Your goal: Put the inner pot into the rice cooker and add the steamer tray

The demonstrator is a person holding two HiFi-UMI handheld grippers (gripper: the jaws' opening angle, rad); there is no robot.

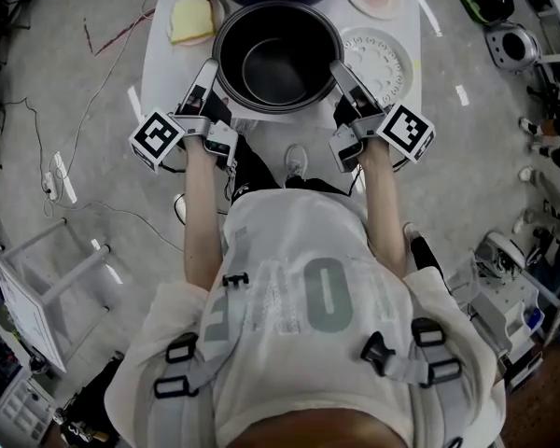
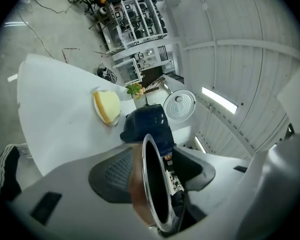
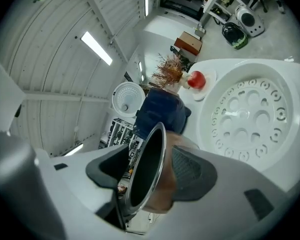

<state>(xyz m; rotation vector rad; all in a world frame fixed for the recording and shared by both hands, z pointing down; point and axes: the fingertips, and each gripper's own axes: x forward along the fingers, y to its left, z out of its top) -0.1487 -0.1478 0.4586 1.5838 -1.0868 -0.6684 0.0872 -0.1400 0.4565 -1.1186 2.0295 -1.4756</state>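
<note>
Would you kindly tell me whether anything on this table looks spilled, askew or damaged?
Nothing stands out. The inner pot is upright and empty, with the left hand-held gripper and right hand-held gripper each straddling its rim; the steamer tray lies flat beside it.

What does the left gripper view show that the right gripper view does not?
Only the left gripper view shows a yellow food slice. Only the right gripper view shows the white perforated steamer tray and a red fruit. Both show the inner pot, its rim standing between that view's own jaws. Behind it, both show the dark blue rice cooker and a round white lid.
</note>
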